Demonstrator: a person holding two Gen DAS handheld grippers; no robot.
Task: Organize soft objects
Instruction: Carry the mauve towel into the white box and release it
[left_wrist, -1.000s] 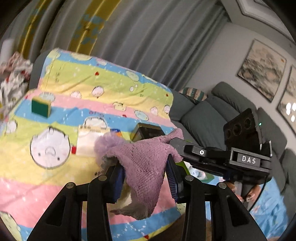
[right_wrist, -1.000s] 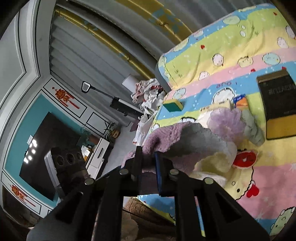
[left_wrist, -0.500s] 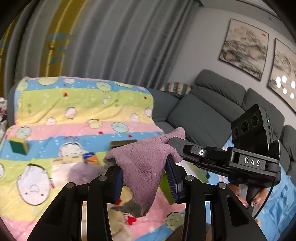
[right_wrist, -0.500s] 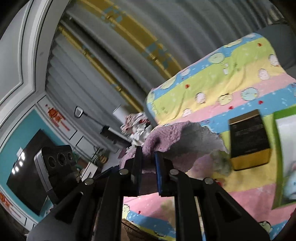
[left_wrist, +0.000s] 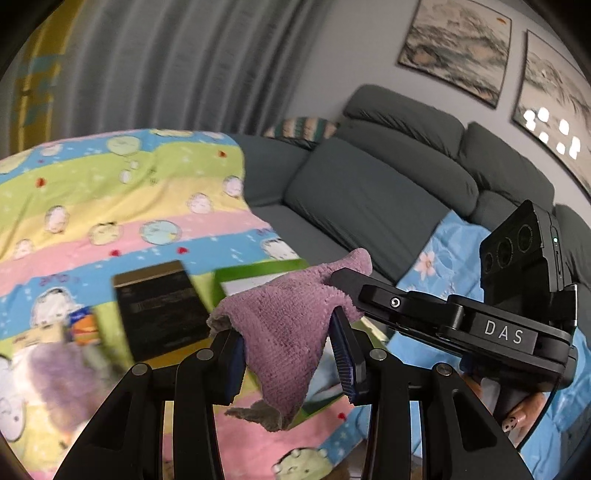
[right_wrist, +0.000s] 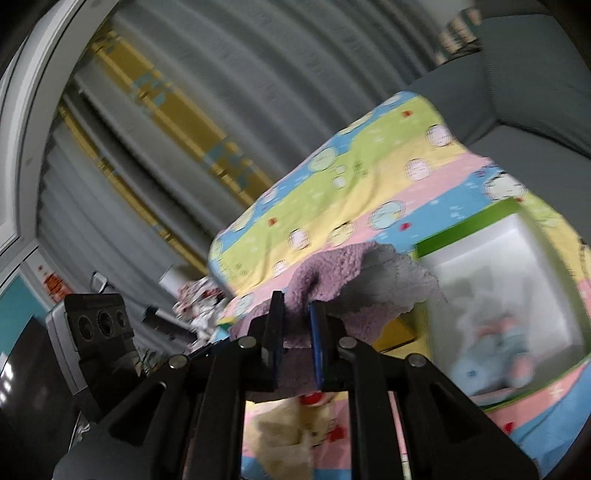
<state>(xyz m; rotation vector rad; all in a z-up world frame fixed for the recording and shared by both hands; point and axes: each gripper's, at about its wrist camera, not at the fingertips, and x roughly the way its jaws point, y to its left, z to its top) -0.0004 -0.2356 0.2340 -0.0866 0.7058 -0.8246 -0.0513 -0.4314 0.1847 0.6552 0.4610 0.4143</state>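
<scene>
room: grey sofa (left_wrist: 369, 192) and curtains (left_wrist: 177, 62) beyond both grippers | surface: striped blanket (left_wrist: 122, 206) under them | bin (right_wrist: 498, 266) ahead-right of right gripper (right_wrist: 297, 332) | black box (left_wrist: 162, 314) ahead-left of left gripper (left_wrist: 288, 347) | towel (left_wrist: 291, 325) clamped by both | label: "DAS" on right gripper

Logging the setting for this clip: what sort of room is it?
Most likely a home living room. A grey sectional sofa sits under framed landscape paintings, with floor-length curtains behind. A cartoon-print blanket covers the work surface.
</scene>
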